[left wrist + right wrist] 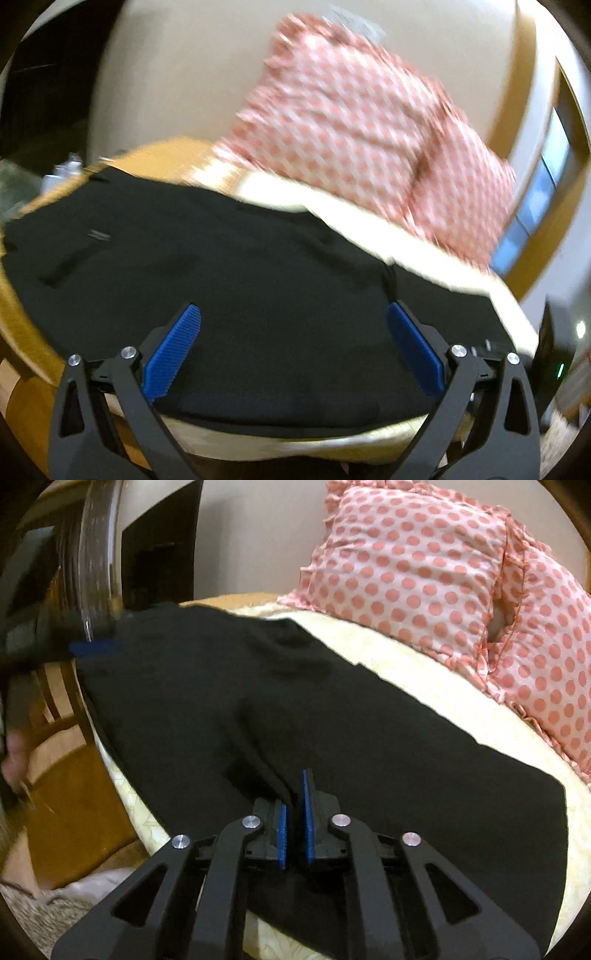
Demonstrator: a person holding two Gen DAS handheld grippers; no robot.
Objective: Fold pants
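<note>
Black pants (221,258) lie spread over a cream bed cover (369,225). My left gripper (293,308) hovers above them, its blue pads wide apart with nothing between them. In the right wrist view the pants (388,731) run from the far left to the near right. My right gripper (295,790) sits low over their middle, its blue pads nearly together on a raised ridge of black cloth that hides the left pad's tip. The left gripper (92,646) shows as a blur at the pants' far left end.
Two pink polka-dot pillows (424,565) lean against the wall behind the bed cover (424,664), and appear blurred in the left view as pillows (351,122). A wooden bed frame (74,794) and a person's hand (14,753) are at the left.
</note>
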